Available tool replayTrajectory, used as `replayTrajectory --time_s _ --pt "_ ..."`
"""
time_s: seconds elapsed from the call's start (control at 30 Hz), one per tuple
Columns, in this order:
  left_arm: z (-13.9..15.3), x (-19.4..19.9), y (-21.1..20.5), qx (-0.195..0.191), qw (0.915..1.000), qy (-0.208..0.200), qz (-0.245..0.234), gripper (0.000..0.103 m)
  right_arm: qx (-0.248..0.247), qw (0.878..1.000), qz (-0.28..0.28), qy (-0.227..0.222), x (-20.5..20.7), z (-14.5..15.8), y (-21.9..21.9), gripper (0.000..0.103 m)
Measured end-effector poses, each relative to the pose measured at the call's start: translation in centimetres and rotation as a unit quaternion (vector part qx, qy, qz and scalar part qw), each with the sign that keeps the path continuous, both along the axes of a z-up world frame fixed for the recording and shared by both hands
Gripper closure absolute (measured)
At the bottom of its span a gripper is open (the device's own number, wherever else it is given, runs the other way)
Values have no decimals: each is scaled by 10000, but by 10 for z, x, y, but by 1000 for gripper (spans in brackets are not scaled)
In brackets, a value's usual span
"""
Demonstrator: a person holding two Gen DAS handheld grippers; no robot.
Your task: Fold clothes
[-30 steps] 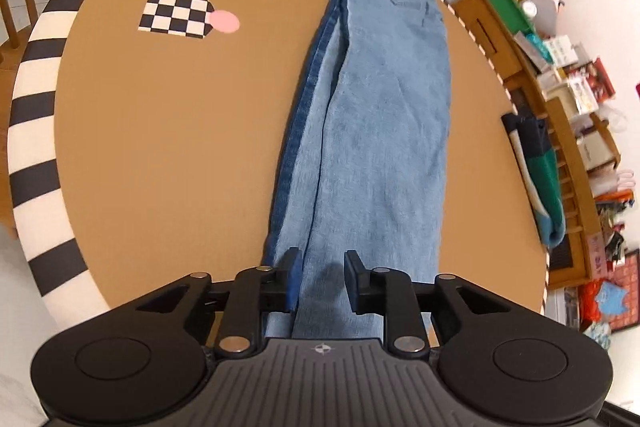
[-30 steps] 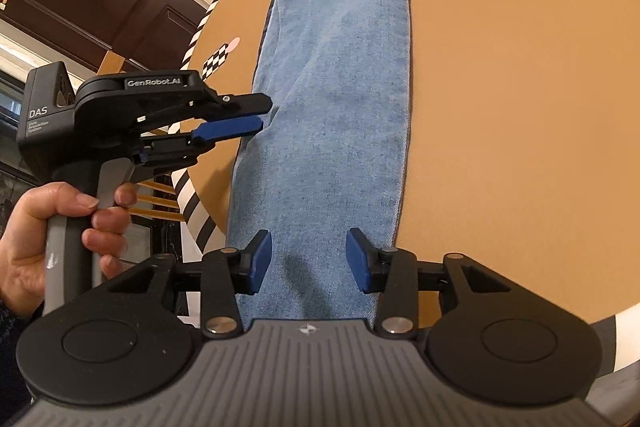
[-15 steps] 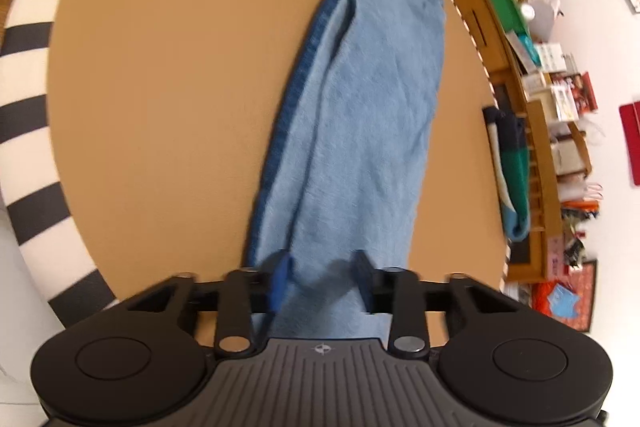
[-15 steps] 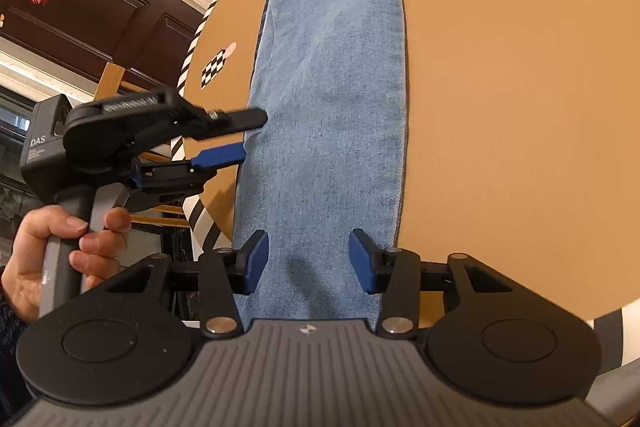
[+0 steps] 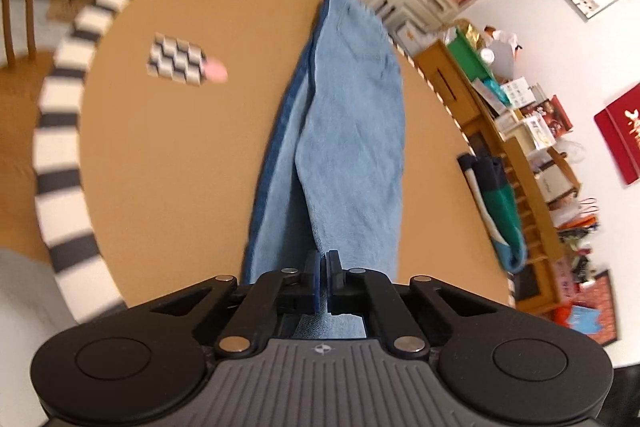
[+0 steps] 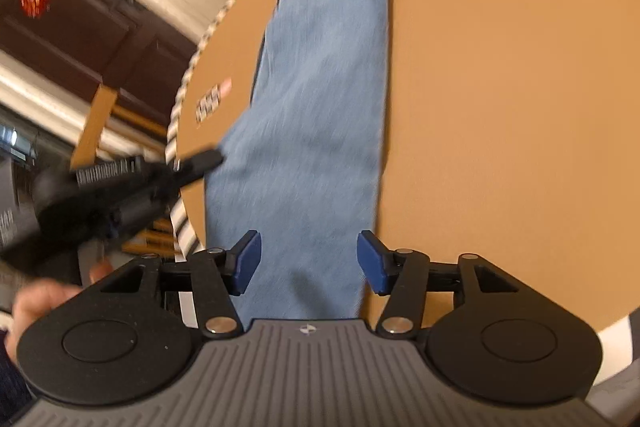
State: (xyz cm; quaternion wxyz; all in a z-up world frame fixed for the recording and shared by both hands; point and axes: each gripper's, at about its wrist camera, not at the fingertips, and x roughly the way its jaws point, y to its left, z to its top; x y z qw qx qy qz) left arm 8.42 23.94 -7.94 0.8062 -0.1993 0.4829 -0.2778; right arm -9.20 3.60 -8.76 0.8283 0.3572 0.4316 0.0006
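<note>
Light blue jeans [image 5: 352, 131] lie lengthwise across the round brown table [image 5: 168, 163], legs stacked, waist at the far edge. My left gripper [image 5: 323, 267] is shut on the near hem of the upper leg and lifts it off the table. In the right wrist view the jeans [image 6: 320, 99] run away from me. My right gripper [image 6: 309, 257] is open, its blue pads either side of the near leg end, just above it. The left gripper [image 6: 200, 161] shows there, blurred, at the jeans' left edge.
A checkered marker with a pink dot [image 5: 176, 63] lies on the table's left part. The table rim is black-and-white striped [image 5: 52, 147]. Shelves with clutter and a draped green-navy garment [image 5: 496, 203] stand to the right. Wooden chairs stand beyond the table.
My left gripper has closed on the jeans' hem and is raising it, the view tilting up. My right gripper stays open over the leg end and has moved slightly forward.
</note>
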Motion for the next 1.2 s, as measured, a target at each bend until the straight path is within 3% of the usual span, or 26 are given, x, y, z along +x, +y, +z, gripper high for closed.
replayTrajectory --time_s 0.17,0.4,0.57,0.63,0.7,0.8,0.87,0.9,0.97,1.03,1.2 --pt "-12 -3 6 384 9988 198 244 100 -355 9985 -328 -270 13 11 -7 48" --pt "-16 -4 5 554 9981 157 226 100 -740 9959 -372 -374 51 7 -9 48" --pt "-23 -2 14 533 9973 413 285 97 -754 9971 -38 -18 67 -11 -2 49" --pt "-11 -4 21 464 9980 342 254 89 -377 9989 -248 -87 61 -12 -14 54" --pt "6 -5 22 464 9987 153 155 54 229 9963 -758 -346 49 -8 -36 52" --pt "40 -2 0 774 9955 -492 -225 27 -860 9878 -1076 -720 53 17 -57 49" --pt "58 1 -30 1153 9872 -982 -493 19 -1594 9742 -1277 -964 57 33 -72 49" --pt "64 5 -46 1313 9827 -1179 -565 19 -2170 9629 -1100 -1167 65 40 -75 50" --pt "64 20 -79 1432 9806 -1182 -636 20 -2866 9458 -667 -1374 85 48 -84 53" --pt "60 38 -111 1490 9807 -1068 -686 31 -3484 9264 -228 -1409 116 47 -94 53" --pt "29 78 -174 1732 9804 -724 -591 50 -4435 8806 944 -1376 205 18 -117 55"
